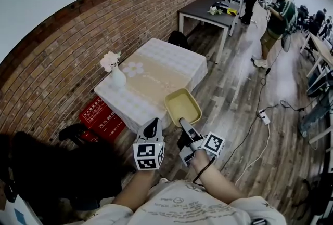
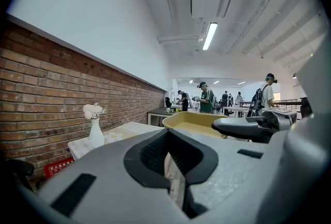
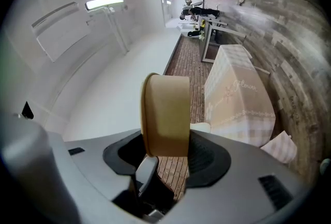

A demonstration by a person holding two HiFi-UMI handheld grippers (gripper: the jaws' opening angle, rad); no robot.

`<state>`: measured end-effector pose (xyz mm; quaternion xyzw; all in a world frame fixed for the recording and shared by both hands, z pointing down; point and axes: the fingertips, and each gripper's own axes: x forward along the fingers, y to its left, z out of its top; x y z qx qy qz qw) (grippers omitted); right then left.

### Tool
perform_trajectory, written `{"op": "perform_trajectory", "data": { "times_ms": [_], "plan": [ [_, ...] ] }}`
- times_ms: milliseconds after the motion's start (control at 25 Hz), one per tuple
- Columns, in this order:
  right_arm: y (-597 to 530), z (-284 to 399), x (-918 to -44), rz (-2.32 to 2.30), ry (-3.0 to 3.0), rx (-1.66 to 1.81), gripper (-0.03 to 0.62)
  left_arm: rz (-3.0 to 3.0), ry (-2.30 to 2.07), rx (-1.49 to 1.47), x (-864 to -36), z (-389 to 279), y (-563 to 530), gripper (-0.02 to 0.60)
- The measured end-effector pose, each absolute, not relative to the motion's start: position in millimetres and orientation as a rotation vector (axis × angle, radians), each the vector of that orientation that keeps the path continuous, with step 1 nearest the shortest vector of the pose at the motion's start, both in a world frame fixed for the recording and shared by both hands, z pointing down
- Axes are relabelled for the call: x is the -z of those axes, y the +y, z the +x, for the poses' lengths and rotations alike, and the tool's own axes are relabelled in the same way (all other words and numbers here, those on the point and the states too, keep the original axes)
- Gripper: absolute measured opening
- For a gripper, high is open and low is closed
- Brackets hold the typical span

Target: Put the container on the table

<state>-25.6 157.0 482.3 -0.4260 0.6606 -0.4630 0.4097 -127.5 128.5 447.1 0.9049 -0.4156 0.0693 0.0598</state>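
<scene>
One yellow container (image 1: 183, 105), frame centre, pinched by right gripper (image 1: 183, 125) fingers at tabletop (image 1: 166, 57) corner; left gripper (image 1: 152, 127) fingers pressed together.

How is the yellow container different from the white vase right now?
The yellow container is held by the right gripper near a corner of the table; the white vase stands on that table. The container is shallow and empty; the vase is tall and holds flowers. Both open upward.

One yellow container (image 1: 183, 105); two grippers, the left gripper (image 1: 151, 128) and right gripper (image 1: 185, 126); one white vase (image 1: 117, 78); one cloth-covered surface (image 1: 166, 57); one dark table (image 1: 205, 11), upper right.
</scene>
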Motion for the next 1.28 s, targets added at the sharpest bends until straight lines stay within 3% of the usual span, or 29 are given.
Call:
{"op": "perform_trajectory", "data": {
  "times_ms": [1280],
  "plan": [
    [90, -52, -486, -1.124, 1.583, 1.097, 0.218, 2.816, -1.132, -0.192, -453, -159, 50, 0.005]
  ]
}}
